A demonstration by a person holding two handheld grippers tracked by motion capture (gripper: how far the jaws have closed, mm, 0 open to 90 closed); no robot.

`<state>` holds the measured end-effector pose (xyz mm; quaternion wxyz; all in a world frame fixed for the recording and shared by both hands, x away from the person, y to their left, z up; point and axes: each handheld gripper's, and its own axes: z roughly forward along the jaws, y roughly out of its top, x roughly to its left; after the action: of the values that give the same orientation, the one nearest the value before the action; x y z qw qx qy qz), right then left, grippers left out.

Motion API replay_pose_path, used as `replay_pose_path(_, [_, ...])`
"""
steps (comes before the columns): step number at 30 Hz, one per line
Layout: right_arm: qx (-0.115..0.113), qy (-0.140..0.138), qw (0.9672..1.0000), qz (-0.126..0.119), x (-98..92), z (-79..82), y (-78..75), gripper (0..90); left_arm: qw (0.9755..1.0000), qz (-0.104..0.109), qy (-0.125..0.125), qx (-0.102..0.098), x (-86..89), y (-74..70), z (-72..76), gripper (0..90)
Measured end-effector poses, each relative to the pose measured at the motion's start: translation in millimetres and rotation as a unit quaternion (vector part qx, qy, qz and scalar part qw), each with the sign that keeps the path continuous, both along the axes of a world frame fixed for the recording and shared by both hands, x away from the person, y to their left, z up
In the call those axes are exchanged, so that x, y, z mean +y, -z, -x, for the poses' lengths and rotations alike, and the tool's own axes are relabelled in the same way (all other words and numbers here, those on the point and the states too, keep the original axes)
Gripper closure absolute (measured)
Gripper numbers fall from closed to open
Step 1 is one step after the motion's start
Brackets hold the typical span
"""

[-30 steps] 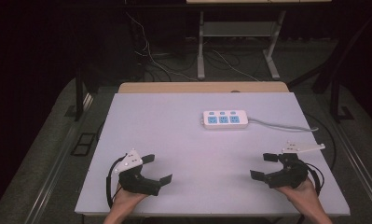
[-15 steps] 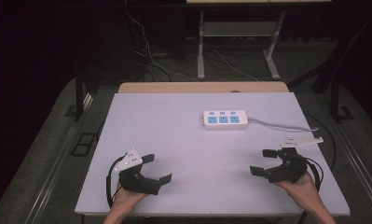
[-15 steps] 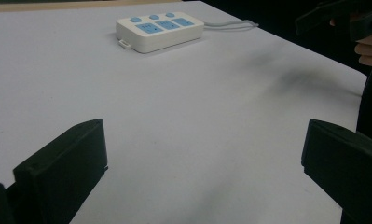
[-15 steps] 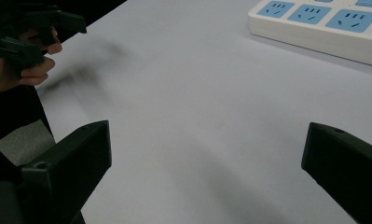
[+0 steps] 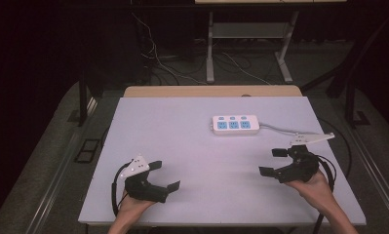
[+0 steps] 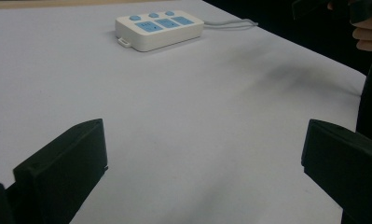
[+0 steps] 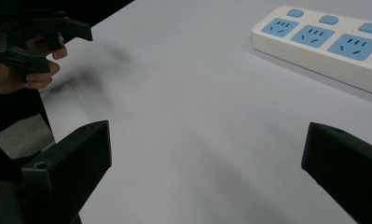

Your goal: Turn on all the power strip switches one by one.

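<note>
We saw the power strip (image 5: pixel 235 125) lying crosswise, ahead of both wide-open, empty grippers; right gripper (image 5: pixel 276 162) sat nearer than left gripper (image 5: pixel 164 175).

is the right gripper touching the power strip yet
Apart. In the high view, bare table lies between the right gripper and the power strip. The right gripper view shows its jaws wide open with the strip well ahead.

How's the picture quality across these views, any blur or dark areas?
High view: the white table is evenly lit, the surroundings nearly black. Left gripper view: the power strip is fairly sharp, the near jaws soft. Right gripper view: the left gripper is dark and smeared.
</note>
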<state>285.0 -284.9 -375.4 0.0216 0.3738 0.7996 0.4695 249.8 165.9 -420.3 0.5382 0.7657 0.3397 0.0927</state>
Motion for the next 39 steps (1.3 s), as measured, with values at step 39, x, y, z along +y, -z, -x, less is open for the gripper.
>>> replay_pose_path(39, [-0.012, -0.023, 0.9995, 0.019, 16.1, -59.6, -36.2, 1.3, 0.9999, 0.013, 0.008, 0.008, 0.9, 1.5, -4.2, 0.0])
